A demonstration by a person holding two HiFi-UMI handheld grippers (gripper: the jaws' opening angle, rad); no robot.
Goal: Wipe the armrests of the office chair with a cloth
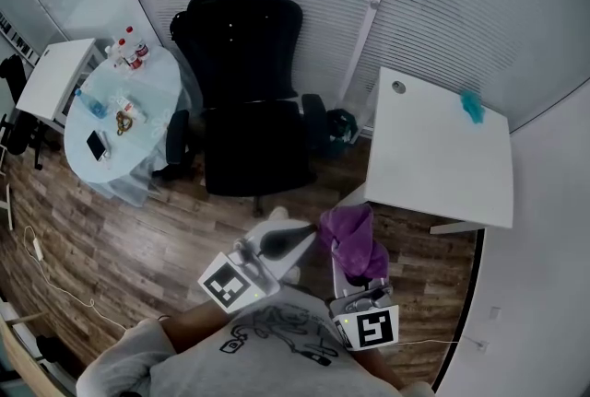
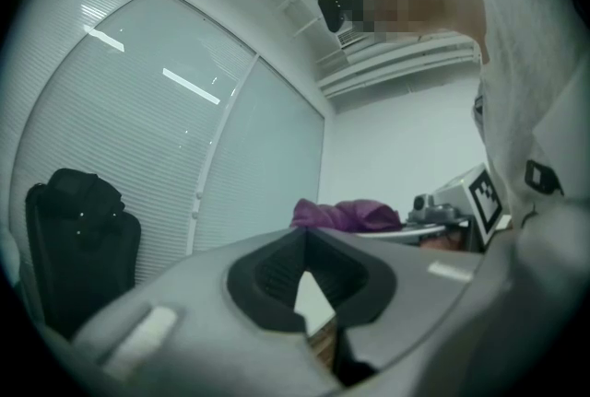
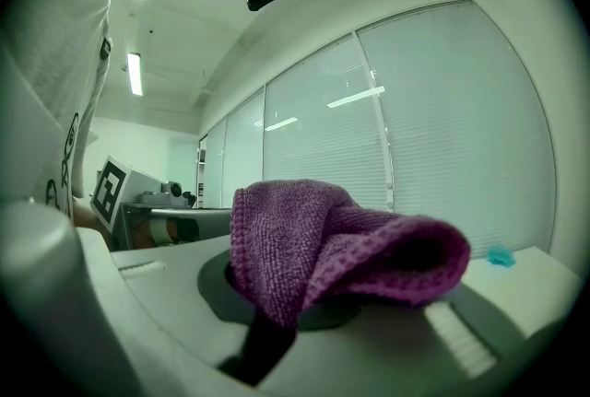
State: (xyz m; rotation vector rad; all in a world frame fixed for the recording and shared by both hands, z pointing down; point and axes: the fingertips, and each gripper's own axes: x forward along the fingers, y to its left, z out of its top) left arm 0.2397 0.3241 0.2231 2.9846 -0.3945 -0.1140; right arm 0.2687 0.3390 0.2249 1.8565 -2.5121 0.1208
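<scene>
Ahead of both tongs, well apart, chair is waiting. Your right tongs are pinching the cloth; left tongs are sitting closed, empty. Be laying cloth flat on armrest, w/ firm grip.

Head camera looks steeply down on office chair and desk; gripper cameras sit close behind left tongs and right tongs, tilted up at blinds; all show cloth.

Office chair on wood floor; teal rag, perhaps, on desk.
</scene>
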